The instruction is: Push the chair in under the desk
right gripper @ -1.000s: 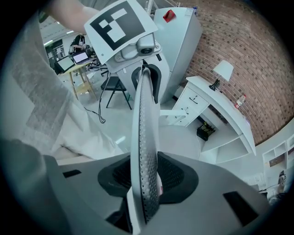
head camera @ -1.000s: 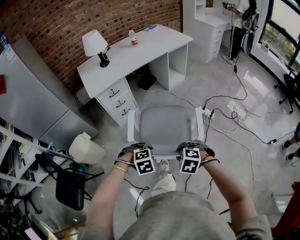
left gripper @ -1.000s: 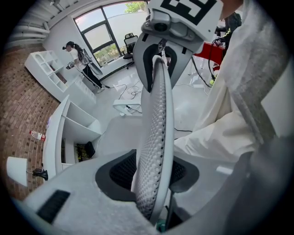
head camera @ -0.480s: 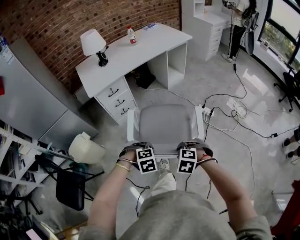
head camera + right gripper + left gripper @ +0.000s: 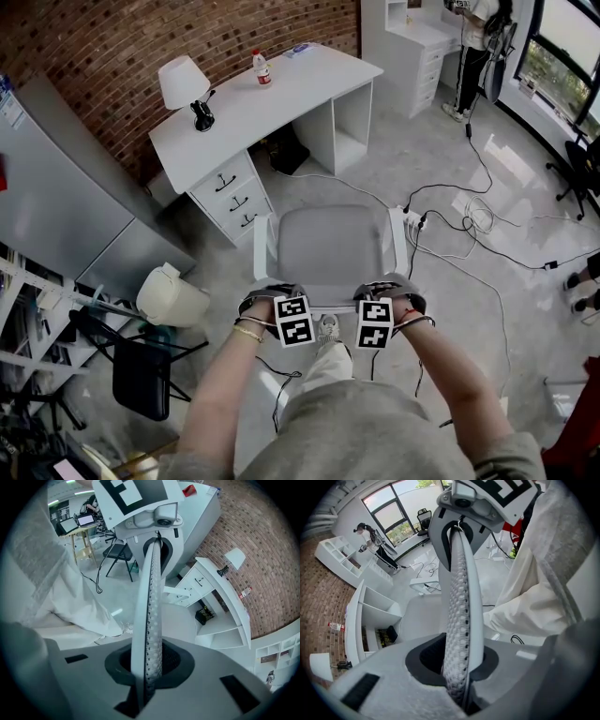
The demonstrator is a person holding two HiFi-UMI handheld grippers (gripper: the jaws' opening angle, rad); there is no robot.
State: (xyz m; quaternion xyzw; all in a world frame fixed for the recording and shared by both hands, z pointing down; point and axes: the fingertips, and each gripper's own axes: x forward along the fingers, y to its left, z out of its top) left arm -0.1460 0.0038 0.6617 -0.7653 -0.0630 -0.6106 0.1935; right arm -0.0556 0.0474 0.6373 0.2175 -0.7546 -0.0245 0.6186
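**Both claws clamped on the chair back, push ready**

The desk [image 5: 272, 103] sits far left and the chair [image 5: 328, 246] stands near me, well apart from it. I'd push level with even pressure, steering slightly left. My 2 claws, left gripper [image 5: 277, 293] and right gripper [image 5: 381, 291], have just been closing and now pinch the mesh backrest [image 5: 458, 620].

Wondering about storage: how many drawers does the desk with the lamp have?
3, stacked under the desk below the lamp: top drawer, middle drawer, bottom drawer. No others show.
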